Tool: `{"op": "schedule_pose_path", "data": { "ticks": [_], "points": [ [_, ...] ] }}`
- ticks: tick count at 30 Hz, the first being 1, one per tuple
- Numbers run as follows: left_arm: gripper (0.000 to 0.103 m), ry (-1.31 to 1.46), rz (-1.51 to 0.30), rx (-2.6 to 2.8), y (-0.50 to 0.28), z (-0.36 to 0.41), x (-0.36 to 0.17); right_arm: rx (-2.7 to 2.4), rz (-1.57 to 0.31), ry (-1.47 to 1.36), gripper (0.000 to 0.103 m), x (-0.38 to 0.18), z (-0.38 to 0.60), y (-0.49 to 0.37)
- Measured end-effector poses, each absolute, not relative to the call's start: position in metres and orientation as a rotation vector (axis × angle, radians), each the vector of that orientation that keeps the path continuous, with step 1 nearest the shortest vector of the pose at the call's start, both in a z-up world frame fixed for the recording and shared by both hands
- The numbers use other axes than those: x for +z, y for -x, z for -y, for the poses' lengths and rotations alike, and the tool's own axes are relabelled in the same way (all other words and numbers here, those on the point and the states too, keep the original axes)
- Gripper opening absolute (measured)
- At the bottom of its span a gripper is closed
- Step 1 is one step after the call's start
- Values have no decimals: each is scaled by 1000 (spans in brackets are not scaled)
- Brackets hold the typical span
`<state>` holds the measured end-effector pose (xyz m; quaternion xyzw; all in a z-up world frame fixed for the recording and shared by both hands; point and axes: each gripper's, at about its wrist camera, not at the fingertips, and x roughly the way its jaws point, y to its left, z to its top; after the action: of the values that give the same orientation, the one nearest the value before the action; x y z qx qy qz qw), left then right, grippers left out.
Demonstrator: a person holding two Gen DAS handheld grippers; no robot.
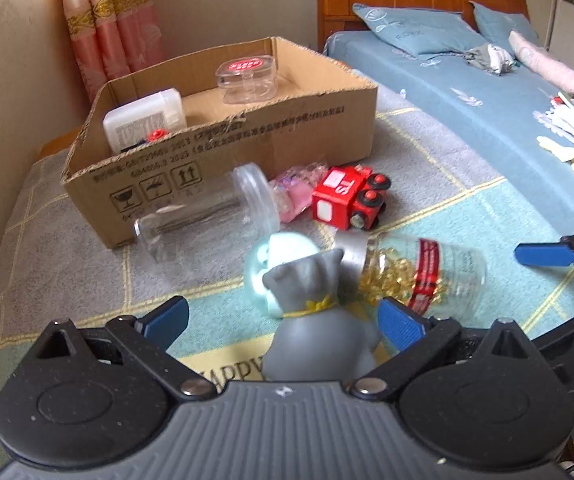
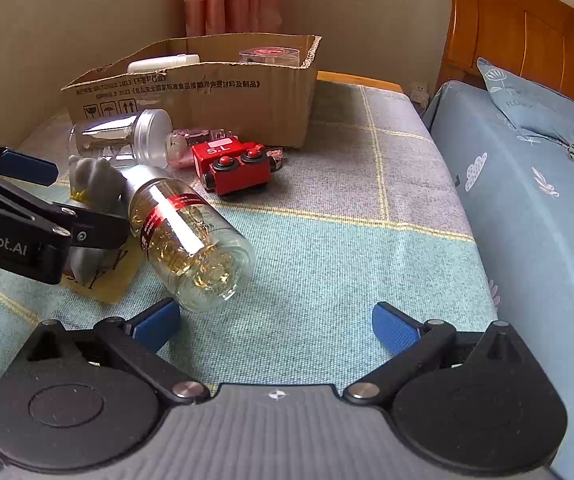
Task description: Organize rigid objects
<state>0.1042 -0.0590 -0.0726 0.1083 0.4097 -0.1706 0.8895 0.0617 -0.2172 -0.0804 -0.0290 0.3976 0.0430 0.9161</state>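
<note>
A grey cat figure (image 1: 319,332) stands between the wide-open fingers of my left gripper (image 1: 285,322), untouched; it also shows in the right wrist view (image 2: 95,184). Behind it sit a pale green round toy (image 1: 267,268) and a lying bottle of golden capsules (image 1: 419,276) (image 2: 191,240). A red toy train (image 1: 347,200) (image 2: 233,170), a clear empty jar (image 1: 211,216) (image 2: 127,136) and a pink clear item (image 1: 295,192) lie before the cardboard box (image 1: 223,160) (image 2: 191,92). My right gripper (image 2: 275,326) is open and empty, just right of the capsule bottle's base.
The box holds a white container (image 1: 147,120) and a clear case with a red label (image 1: 247,76). Everything rests on a checked blanket (image 2: 347,240). A blue bed (image 1: 487,92) with pillows and clothes lies to the right. A wall and curtain stand behind.
</note>
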Motion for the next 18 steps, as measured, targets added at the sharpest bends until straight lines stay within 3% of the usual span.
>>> {"op": "schedule_pose_path", "data": {
  "ticks": [18],
  "points": [
    [101, -215, -881, -234, -97, -7, -82, 124, -789, 72, 103, -83, 221, -58]
  ]
}}
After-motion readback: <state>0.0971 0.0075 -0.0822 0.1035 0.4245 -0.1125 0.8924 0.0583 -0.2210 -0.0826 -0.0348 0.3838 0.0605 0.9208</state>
